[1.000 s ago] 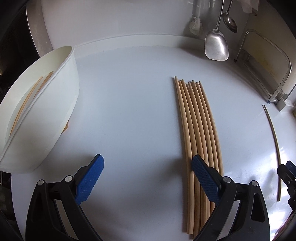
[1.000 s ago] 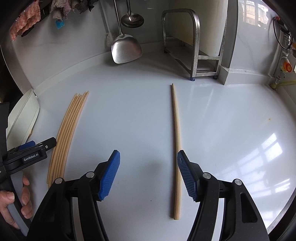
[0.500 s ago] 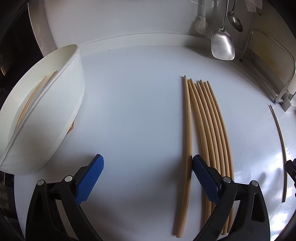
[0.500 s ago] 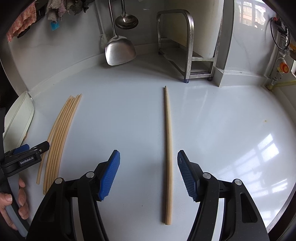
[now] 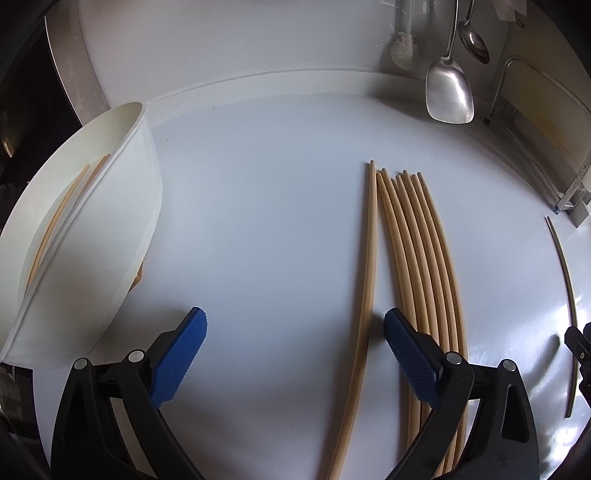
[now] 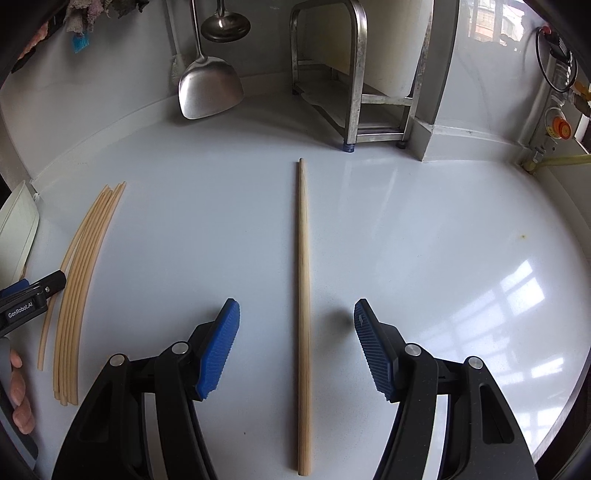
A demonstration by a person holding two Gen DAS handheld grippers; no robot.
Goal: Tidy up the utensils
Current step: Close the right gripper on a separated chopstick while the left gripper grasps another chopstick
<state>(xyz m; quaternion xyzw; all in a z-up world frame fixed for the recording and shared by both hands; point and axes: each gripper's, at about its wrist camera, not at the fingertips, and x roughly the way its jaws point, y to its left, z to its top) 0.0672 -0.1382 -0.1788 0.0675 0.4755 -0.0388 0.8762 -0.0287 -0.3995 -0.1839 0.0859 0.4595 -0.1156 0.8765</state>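
My left gripper (image 5: 295, 354) is open above the white counter. One wooden chopstick (image 5: 365, 295) lies between its jaws, close to the right pad, split off from a bundle of several chopsticks (image 5: 424, 277) that runs under the right finger. A white container (image 5: 92, 240) at the left holds a few chopsticks (image 5: 59, 221). My right gripper (image 6: 297, 350) is open too, with a single chopstick (image 6: 303, 277) lying centred between its jaws, untouched by the pads. The bundle (image 6: 85, 258) and the left gripper (image 6: 33, 295) show at the left of the right wrist view.
A steel spatula (image 6: 210, 88) and a ladle (image 6: 225, 26) hang on the back wall. A steel rack (image 6: 354, 74) stands at the back right. A person's hand (image 6: 18, 387) holds the left gripper. The counter's edge curves along the right.
One chopstick has slid left out of the bundle and now lies between the left jaws. The right gripper has shifted so the single chopstick sits centred between its jaws instead of by the right pad.
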